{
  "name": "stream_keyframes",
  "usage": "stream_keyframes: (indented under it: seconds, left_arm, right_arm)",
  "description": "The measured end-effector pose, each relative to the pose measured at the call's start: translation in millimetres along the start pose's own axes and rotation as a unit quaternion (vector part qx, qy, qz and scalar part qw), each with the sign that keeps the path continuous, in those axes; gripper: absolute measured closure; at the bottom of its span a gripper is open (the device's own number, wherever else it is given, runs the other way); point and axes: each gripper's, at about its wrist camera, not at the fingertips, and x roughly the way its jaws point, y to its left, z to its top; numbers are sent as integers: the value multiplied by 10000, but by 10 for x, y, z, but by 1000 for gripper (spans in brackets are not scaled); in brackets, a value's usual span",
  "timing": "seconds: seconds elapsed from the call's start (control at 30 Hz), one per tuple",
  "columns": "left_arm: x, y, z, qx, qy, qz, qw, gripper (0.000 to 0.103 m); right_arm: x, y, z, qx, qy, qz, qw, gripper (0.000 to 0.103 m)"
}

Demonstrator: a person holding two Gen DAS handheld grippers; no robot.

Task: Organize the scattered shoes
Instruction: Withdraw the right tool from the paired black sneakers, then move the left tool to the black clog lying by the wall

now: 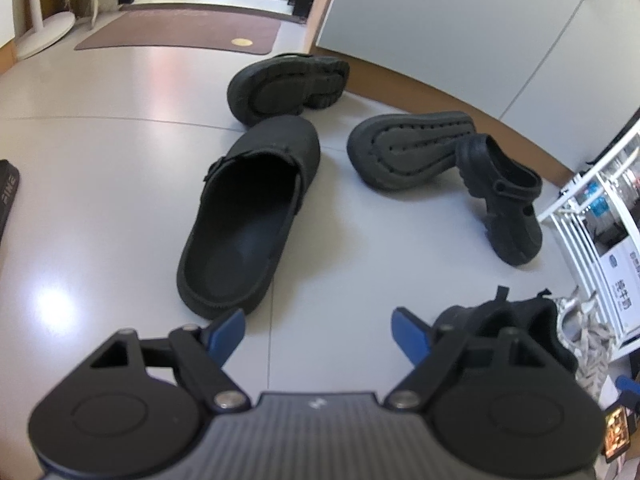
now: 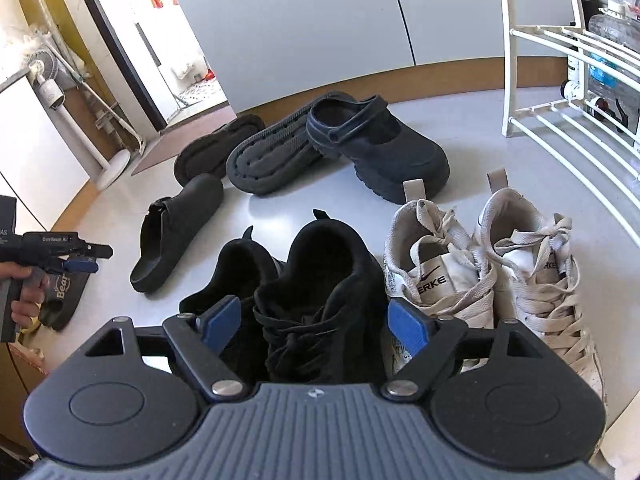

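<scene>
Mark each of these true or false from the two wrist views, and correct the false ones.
1. Both grippers are open and empty. True: left gripper, right gripper.
2. The white sneakers stand side by side. True.
3. The grey mule lies sole up. False: it sits upright, opening visible.
4. The white rack holds shoes. False: no shoes show on it, only bottles.
5. One clog is flipped, sole showing. True.

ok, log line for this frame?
left gripper: open, empty | right gripper: open over black sneakers | white sneakers: paired | clogs: scattered
</scene>
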Motion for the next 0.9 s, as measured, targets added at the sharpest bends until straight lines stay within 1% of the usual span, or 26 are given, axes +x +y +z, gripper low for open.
stream_keyframes:
  seconds: [0.17, 0.3, 0.4, 0.53, 0.6, 0.63, 0.7, 0.8, 0.9]
  left_arm:
    - [-5, 90, 81, -129, -183, 100, 9997, 22]
    - [11, 136, 168, -150, -321, 195, 9992, 22]
    - [43, 103, 255, -55, -348, 120, 9993, 22]
    - [70, -47, 432, 227, -397, 7, 9990, 22]
    - [65, -188, 604, 446, -417, -126, 9981, 20]
    - [64, -210, 632, 499, -423, -148, 9977, 20]
    - [43, -389, 789, 751, -483, -243, 9957, 20]
    - [24, -592, 922, 967, -603, -318, 9930, 18]
    - [30, -771, 977, 1117, -649, -405, 9908, 18]
  right_arm:
    - [70, 35, -16, -117, 139, 86, 9998, 18]
    - [105, 23, -12, -94, 161, 71, 9998, 18]
    - [97, 36, -38, -69, 202, 23, 9998, 18]
    - [95, 40, -40, -115, 195, -36, 9997, 18]
    - [85, 41, -34, -151, 162, -65, 9997, 18]
    - [78, 36, -31, -142, 143, -68, 9998, 18]
    - [63, 24, -25, -111, 102, -70, 9999, 18]
    - [41, 5, -16, -66, 42, -73, 9999, 17]
    - [19, -14, -7, -21, -18, -76, 10000, 15]
